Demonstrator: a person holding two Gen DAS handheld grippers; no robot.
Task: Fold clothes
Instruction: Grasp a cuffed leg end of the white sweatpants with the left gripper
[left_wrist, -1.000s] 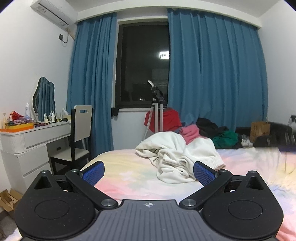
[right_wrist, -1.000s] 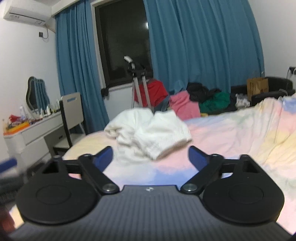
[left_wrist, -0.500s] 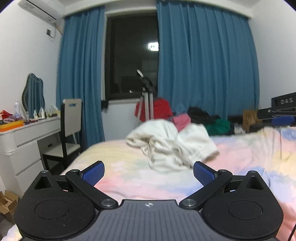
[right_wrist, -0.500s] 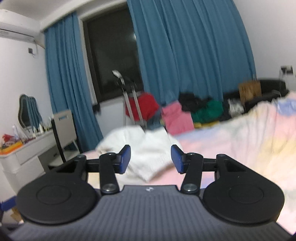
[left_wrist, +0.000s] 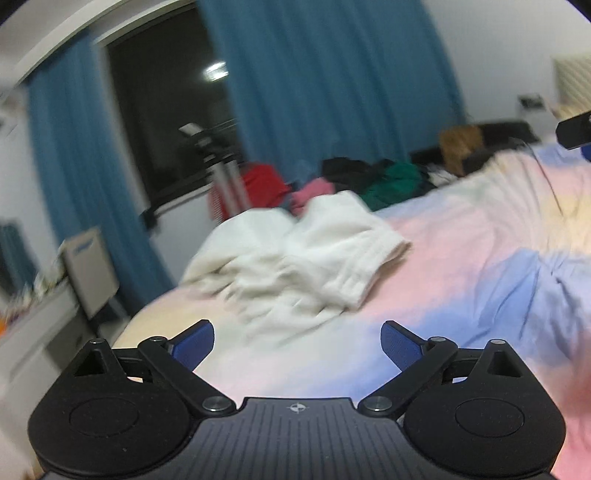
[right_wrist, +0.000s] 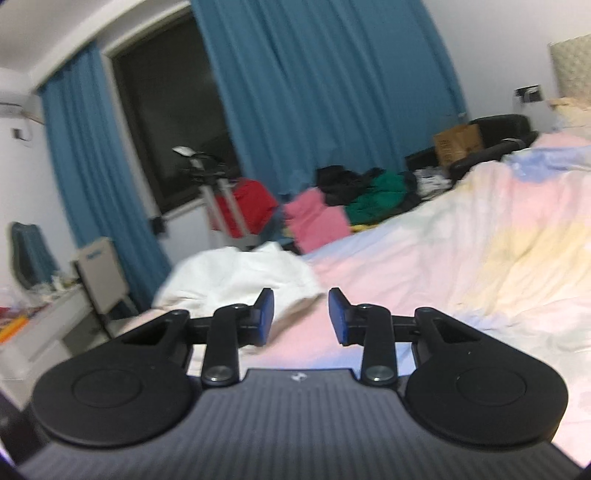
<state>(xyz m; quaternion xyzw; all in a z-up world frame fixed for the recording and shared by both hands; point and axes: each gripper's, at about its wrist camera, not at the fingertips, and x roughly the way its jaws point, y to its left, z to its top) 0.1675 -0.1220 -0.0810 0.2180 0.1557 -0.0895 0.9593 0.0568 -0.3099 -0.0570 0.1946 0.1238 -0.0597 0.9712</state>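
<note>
White fleece garment (left_wrist: 295, 262) lies crumpled at the far left of the pastel bedsheet (left_wrist: 480, 266), unfolded. Approach step. Left gripper (left_wrist: 297, 341) gapes wide, empty; right gripper (right_wrist: 301, 315) is closing on nothing. Next move requires reaching a hem and spreading it flat.

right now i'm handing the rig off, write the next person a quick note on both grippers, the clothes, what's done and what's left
Left gripper: open, empty, above the bed, aimed at the white garment.
Right gripper: jaws closing, nothing between them, short of the garment.
White garment: crumpled heap on the bed's window side, untouched.
Other clothes: piled beyond the bed, under the curtain.
Done: nothing folded.
Left: grasp the white garment, spread it flat, fold it; then probably the pile.
</note>
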